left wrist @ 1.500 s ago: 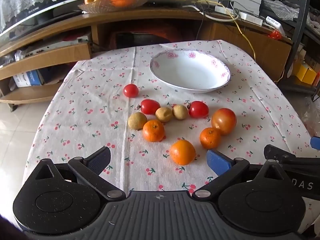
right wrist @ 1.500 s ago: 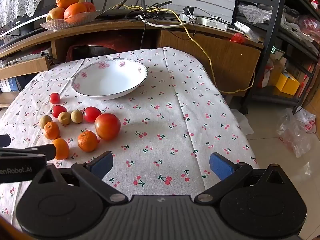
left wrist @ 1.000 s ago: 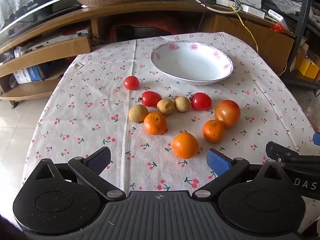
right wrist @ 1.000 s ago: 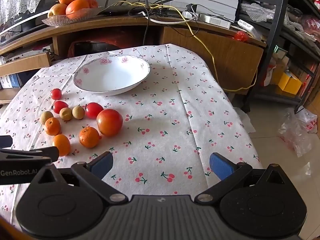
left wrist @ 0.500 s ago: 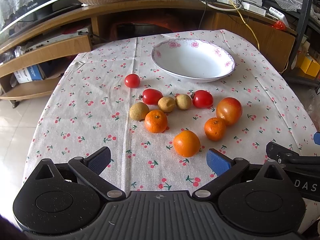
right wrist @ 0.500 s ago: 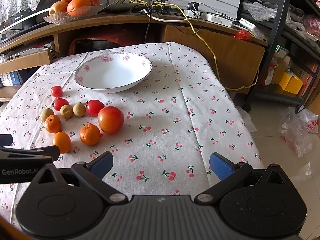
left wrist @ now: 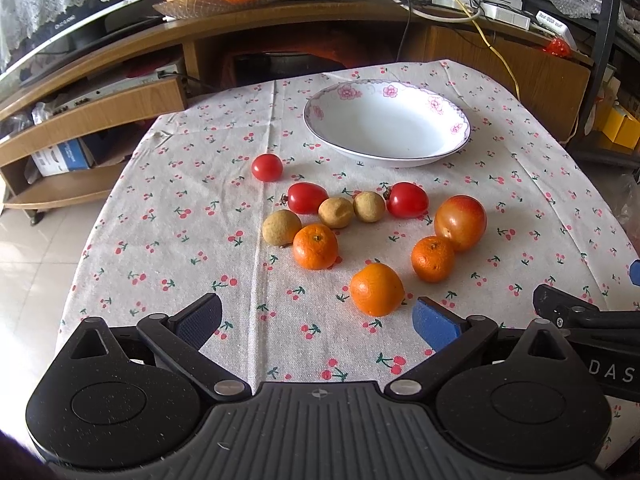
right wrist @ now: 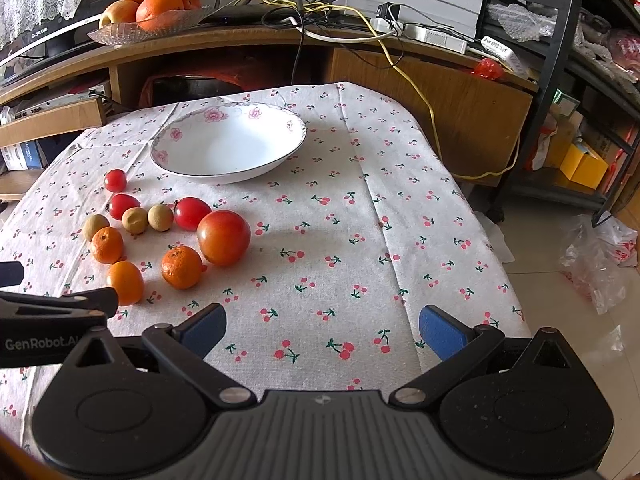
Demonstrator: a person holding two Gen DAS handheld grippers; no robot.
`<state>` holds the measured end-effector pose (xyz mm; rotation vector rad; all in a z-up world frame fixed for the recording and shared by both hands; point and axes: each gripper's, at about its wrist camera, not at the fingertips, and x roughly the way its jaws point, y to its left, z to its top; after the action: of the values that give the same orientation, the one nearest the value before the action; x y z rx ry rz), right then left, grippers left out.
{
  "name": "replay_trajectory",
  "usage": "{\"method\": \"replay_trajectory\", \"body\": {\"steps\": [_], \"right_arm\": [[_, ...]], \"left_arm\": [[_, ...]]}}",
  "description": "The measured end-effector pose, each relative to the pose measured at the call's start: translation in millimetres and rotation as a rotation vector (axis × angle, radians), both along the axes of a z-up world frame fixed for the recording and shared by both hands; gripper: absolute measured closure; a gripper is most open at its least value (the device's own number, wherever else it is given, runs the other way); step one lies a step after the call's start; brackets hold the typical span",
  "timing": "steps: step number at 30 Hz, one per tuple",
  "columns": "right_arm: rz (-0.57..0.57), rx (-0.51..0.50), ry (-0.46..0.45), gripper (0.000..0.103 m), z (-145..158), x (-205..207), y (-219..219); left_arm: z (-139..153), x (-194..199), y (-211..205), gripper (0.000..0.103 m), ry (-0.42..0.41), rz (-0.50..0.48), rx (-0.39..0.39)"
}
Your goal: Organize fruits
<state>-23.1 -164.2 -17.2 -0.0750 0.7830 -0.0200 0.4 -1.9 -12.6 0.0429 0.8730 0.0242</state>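
Observation:
A white floral bowl stands empty at the far side of the cherry-print table. In front of it lie loose fruits: three small tomatoes, three tan longans, three mandarins and one big red-orange fruit. My left gripper hovers open just short of the nearest mandarin, which lies ahead of its right finger. My right gripper is open over bare cloth, to the right of the fruit cluster.
A wooden TV shelf runs behind the table, carrying a glass dish of oranges and tangled cables. A black metal rack and a plastic bag stand on the floor at right. The tablecloth hangs over rounded edges.
Both grippers have drifted slightly forward and upward over the table, so the fruits and bowl sit a little lower in view. Nothing was grasped or moved.

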Motion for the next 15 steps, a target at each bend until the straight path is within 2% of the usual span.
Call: {"method": "replay_trajectory", "body": {"steps": [15], "right_arm": [[0.008,-0.007,0.017,0.000,-1.5,0.4,1.3]], "left_arm": [[-3.1,1.4,0.5,0.001,0.020,-0.001,-0.001]]}}
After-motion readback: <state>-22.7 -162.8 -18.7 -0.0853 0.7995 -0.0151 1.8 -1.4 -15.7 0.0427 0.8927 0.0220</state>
